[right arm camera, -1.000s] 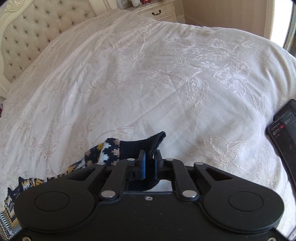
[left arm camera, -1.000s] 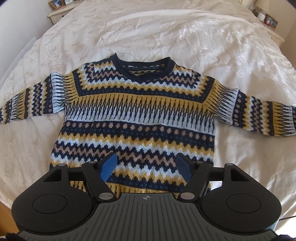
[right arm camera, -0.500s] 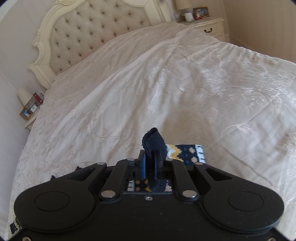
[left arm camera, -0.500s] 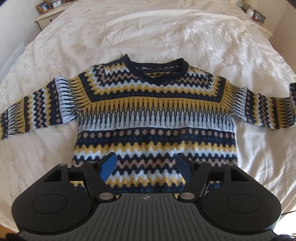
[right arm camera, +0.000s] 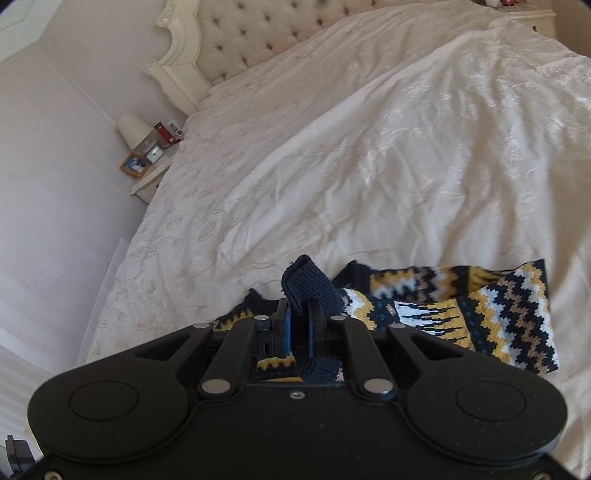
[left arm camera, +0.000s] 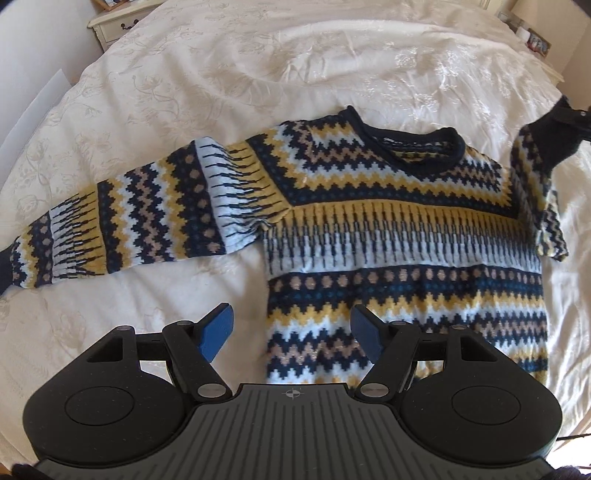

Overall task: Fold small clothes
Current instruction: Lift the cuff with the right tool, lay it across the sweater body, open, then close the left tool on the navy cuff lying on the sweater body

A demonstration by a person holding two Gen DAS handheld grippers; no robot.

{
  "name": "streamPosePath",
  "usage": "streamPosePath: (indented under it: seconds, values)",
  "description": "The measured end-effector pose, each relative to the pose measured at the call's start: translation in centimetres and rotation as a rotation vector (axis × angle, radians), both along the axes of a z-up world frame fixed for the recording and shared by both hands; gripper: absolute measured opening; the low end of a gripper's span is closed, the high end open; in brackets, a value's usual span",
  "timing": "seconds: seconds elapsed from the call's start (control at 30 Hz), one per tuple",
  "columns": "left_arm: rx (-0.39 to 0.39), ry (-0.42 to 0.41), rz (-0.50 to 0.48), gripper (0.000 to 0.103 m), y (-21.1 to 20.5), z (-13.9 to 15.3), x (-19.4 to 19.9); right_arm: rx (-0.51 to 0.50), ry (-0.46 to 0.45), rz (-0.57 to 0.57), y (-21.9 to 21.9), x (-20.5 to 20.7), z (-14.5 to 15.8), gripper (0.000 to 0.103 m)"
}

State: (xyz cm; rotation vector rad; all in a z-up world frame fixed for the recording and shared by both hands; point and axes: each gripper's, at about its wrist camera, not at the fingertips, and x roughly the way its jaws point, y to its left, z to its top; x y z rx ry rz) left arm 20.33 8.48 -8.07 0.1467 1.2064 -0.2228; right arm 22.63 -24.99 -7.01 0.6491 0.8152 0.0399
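Note:
A small knitted sweater (left arm camera: 399, 229) in navy, yellow and white zigzags lies flat on the white bedspread (left arm camera: 258, 74), its left sleeve (left arm camera: 122, 225) stretched out sideways. My left gripper (left arm camera: 290, 334) hovers open over the sweater's lower left edge, holding nothing. The right sleeve (left arm camera: 532, 173) is lifted and doubled over the sweater's right shoulder. My right gripper (right arm camera: 299, 325) is shut on that sleeve's navy cuff (right arm camera: 308, 286), with the patterned sleeve (right arm camera: 480, 317) trailing to the right below it. In the left wrist view the right gripper's tip shows at the far right edge.
A tufted cream headboard (right arm camera: 258, 33) stands at the far end of the bed. A bedside table (right arm camera: 147, 181) at the left holds a lamp, a clock and a picture frame. Another nightstand (left arm camera: 114, 27) sits at the left wrist view's top left. A wall runs along the bed's left side.
My right gripper has lifted the right sleeve by its cuff and carried it inward over the sweater. My left gripper has shifted left, toward the sweater's left edge.

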Motion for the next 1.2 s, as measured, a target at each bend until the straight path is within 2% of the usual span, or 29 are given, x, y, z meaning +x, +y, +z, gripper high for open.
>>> streamPosePath:
  seconds: [0.1, 0.33, 0.47, 0.6, 0.67, 0.73, 0.87, 0.93, 0.97, 1.1, 1.2]
  values:
    - [0.001, 0.003, 0.006, 0.069, 1.9, -0.4, 0.7, 0.026, 0.011, 0.049, 4.0, 1.2, -1.0, 0.016]
    - [0.001, -0.005, 0.024, 0.069, 5.0, -1.0, 2.0, 0.000, 0.064, 0.155, 10.9, 2.9, -4.2, 0.016]
    - [-0.003, -0.009, 0.032, 0.069, 5.7, -1.4, 2.7, -0.013, 0.073, 0.192, 13.3, 2.9, -5.8, 0.019]
    - [-0.015, -0.020, 0.032, 0.069, 5.5, -1.8, 3.2, -0.045, 0.060, 0.209, 13.8, 2.5, -6.2, 0.026]
    - [-0.026, -0.023, 0.030, 0.069, 5.0, -2.0, 3.5, -0.084, 0.057, 0.216, 13.8, 2.0, -6.2, 0.032]
    - [-0.043, -0.025, 0.030, 0.069, 4.3, -2.2, 3.9, -0.119, 0.046, 0.223, 13.3, 1.5, -6.2, 0.058]
    - [-0.077, -0.045, 0.023, 0.069, 2.1, -2.5, 4.3, -0.197, 0.056, 0.221, 11.8, 0.2, -6.3, 0.062]
    - [-0.089, -0.052, 0.002, 0.069, 0.7, -2.9, 4.6, -0.225, 0.060, 0.220, 11.0, -0.6, -6.7, 0.076]
    - [-0.094, -0.059, -0.009, 0.069, 0.0, -3.1, 4.7, -0.237, 0.061, 0.223, 10.4, -1.2, -7.0, 0.079]
    - [-0.100, -0.086, -0.035, 0.069, -2.4, -4.0, 5.3, -0.297, 0.098, 0.221, 8.5, -3.3, -8.1, 0.083]
    - [-0.100, -0.078, -0.043, 0.069, -3.9, -4.9, 6.0, -0.287, 0.121, 0.196, 6.7, -4.7, -8.8, 0.089]
